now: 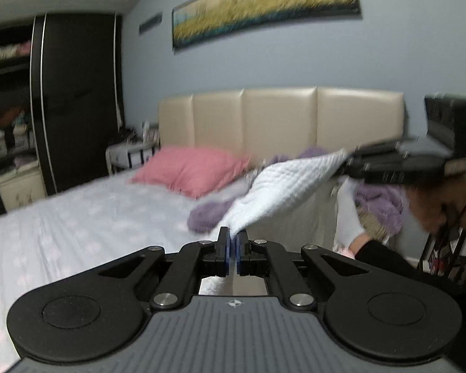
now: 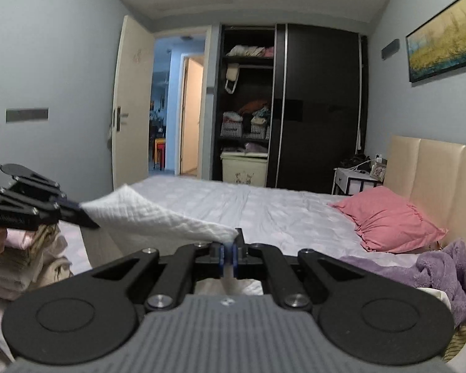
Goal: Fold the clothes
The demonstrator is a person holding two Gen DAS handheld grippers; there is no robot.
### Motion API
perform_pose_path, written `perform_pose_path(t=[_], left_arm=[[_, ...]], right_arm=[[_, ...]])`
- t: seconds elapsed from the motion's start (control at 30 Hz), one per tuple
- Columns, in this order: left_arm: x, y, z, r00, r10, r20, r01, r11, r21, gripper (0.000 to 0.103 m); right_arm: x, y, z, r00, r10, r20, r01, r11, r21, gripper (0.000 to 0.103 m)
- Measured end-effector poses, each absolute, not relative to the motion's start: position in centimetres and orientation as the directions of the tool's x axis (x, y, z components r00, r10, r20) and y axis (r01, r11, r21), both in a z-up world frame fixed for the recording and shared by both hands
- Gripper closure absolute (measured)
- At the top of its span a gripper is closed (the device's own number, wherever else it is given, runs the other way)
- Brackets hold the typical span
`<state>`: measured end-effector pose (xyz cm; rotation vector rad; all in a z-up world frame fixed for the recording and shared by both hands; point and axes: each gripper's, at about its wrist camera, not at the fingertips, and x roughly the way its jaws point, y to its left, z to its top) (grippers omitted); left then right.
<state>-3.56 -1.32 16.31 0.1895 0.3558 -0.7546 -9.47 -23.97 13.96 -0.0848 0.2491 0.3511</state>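
**Desk:** What do you hold, and where does it hang?

**Caption:** A white quilted cloth (image 1: 282,186) is stretched in the air above the bed (image 1: 77,217). Your left gripper (image 1: 233,245) pinches one corner, its jaws closed to a sliver on the fabric. Your right gripper (image 2: 230,250) is clamped on the opposite corner the same way.

**Desk:** Which way does the cloth run?

**Caption:** Its long axis lies straight from one gripper to the other, sagging a little in the middle, the rest draping below. From the left wrist view it climbs up and to the right towards your other hand. From the right it runs up and leftward.

**Desk:** Which hand is nearer?

**Caption:** Neither; each has its own corner. The next fold likely turns on bringing those corners together along that line, or lowering the span flat onto the bed, clear of the purple fleece (image 2: 444,270) and the pink pillow (image 2: 388,217).
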Motion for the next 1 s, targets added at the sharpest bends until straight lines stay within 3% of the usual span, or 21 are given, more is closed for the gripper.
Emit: perform_pose_path(t=[0.2, 0.27, 0.47, 0.77, 0.9, 0.93, 0.97, 1.0], left_arm=[[-0.8, -1.3, 9.8, 0.646, -0.556, -0.524, 0.652, 0.758, -0.001, 0.098], [-0.3, -1.0, 7.7, 0.637, -0.52, -0.569, 0.632, 0.775, -0.002, 0.085], [-1.1, -1.8, 3.6, 0.571, -0.484, -0.663, 0.692, 0.719, 0.07, 0.063], [-1.4, -2.8, -0.9, 0.526, -0.421, -0.739, 0.709, 0.697, 0.107, 0.063], [-1.1, -3.1, -1.2, 0.549, -0.378, -0.745, 0.7, 0.696, 0.162, 0.067], [-1.0, -2.8, -0.4, 0.558, -0.382, -0.737, 0.694, 0.702, 0.161, 0.091], [-0.9, -2.5, 0.3, 0.566, -0.385, -0.729, 0.687, 0.709, 0.159, 0.102], [-0.8, -2.2, 1.0, 0.575, -0.389, -0.72, 0.681, 0.715, 0.157, 0.102]], right_arm=[[-7.4, -23.6, 9.5, 0.869, 0.331, -0.369, -0.359, 0.933, -0.008, 0.097], [-6.7, -23.5, 8.0, 0.852, 0.331, -0.405, -0.361, 0.933, 0.002, 0.097], [-4.8, -23.3, 3.9, 0.801, 0.329, -0.5, -0.363, 0.931, 0.032, 0.097], [-6.5, -24.6, 4.0, 0.804, 0.331, -0.493, -0.355, 0.934, 0.047, 0.097], [-6.4, -24.8, 3.8, 0.803, 0.331, -0.495, -0.352, 0.934, 0.054, 0.097], [-6.5, -24.9, 3.8, 0.803, 0.331, -0.495, -0.352, 0.935, 0.055, 0.097], [-6.6, -25.0, 3.8, 0.803, 0.331, -0.496, -0.352, 0.934, 0.055, 0.097], [-6.7, -25.1, 3.8, 0.802, 0.332, -0.497, -0.352, 0.934, 0.055, 0.097]])
